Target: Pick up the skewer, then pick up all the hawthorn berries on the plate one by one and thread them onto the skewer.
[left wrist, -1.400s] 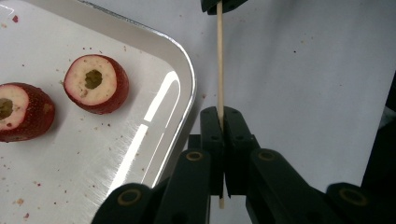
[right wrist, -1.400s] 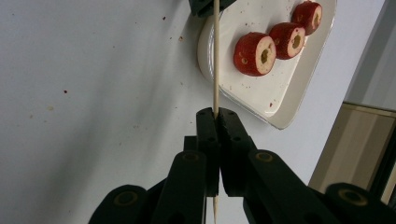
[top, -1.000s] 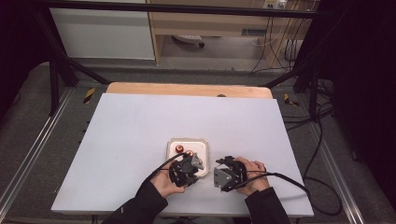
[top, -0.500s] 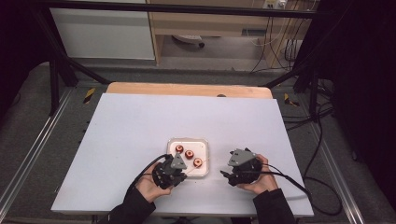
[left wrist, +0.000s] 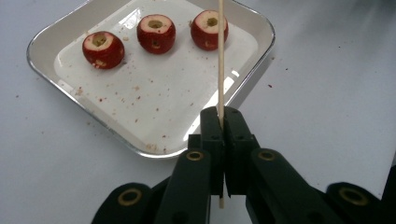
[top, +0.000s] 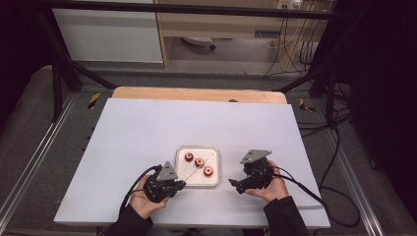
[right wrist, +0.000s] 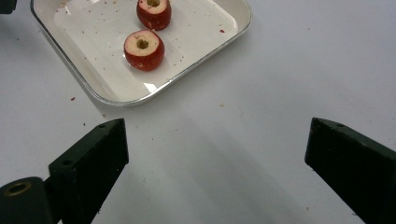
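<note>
The left tool [left wrist: 221,119] clamps a wooden skewer [left wrist: 221,56], its tip over the tray [left wrist: 154,151] ahead, where 3 cored red fruits [left wrist: 155,32] sit. The right tool [right wrist: 215,154] has just been opening, wide and empty. Likely next: pick 1 fruit and thread it.

Tray [top: 215,181] sits on table [top: 147,128] near its near edge, about centre. Three fruits [top: 199,162] lie in tray in a diagonal row, far-left to near-right. Skewer [top: 195,170] slants over tray. Left gripper [top: 178,186] just left of tray, right gripper [top: 235,184] just right.
</note>
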Available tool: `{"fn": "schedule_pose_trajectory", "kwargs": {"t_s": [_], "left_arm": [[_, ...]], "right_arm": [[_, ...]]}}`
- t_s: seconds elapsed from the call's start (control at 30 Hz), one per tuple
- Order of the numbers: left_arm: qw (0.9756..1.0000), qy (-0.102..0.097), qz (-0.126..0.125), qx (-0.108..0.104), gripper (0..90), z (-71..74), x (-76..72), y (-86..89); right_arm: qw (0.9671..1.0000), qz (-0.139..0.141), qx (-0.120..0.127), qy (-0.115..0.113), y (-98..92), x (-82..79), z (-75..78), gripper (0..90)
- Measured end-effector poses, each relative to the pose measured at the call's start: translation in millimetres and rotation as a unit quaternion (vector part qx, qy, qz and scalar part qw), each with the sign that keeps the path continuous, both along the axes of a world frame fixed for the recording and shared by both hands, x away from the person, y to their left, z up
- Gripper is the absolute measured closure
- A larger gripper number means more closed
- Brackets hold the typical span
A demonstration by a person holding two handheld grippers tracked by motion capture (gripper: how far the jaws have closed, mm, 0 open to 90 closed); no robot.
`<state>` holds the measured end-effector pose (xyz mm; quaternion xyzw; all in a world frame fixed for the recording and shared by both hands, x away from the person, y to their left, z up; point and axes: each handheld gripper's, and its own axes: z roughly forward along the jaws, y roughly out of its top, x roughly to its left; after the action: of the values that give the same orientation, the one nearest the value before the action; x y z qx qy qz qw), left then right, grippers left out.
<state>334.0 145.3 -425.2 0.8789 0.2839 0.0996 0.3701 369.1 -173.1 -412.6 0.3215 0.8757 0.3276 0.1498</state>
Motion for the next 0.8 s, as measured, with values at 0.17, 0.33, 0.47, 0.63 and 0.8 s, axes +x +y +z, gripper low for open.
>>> {"fn": "schedule_pose_trajectory", "kwargs": {"t_s": [0.17,0.33,0.47,0.63,0.8], "left_arm": [[0.9998,-0.006,0.016,-0.009,88.1,-4.2,-1.9,10.9],[0.9994,-0.008,0.03,-0.014,88.1,-4.7,-5.7,19.3],[0.9989,-0.019,0.035,-0.024,88.1,-5.7,-6.8,23.7],[0.9986,-0.02,0.038,-0.03,88.0,-5.1,-7.6,27.9],[0.9985,-0.016,0.039,-0.035,88.0,-7.2,-6.4,29.8]], "right_arm": [[0.9999,-0.006,0.007,0.012,7.0,3.2,6.4,4.1],[0.9995,-0.005,0.022,0.024,17.4,6.6,10.1,3.6],[0.999,-0.01,0.028,0.032,26.3,10.4,13.3,3.5],[0.9985,-0.018,0.028,0.044,36.3,17.1,15.1,3.6],[0.9979,-0.017,0.028,0.056,47.7,24.4,17.7,3.7]]}}
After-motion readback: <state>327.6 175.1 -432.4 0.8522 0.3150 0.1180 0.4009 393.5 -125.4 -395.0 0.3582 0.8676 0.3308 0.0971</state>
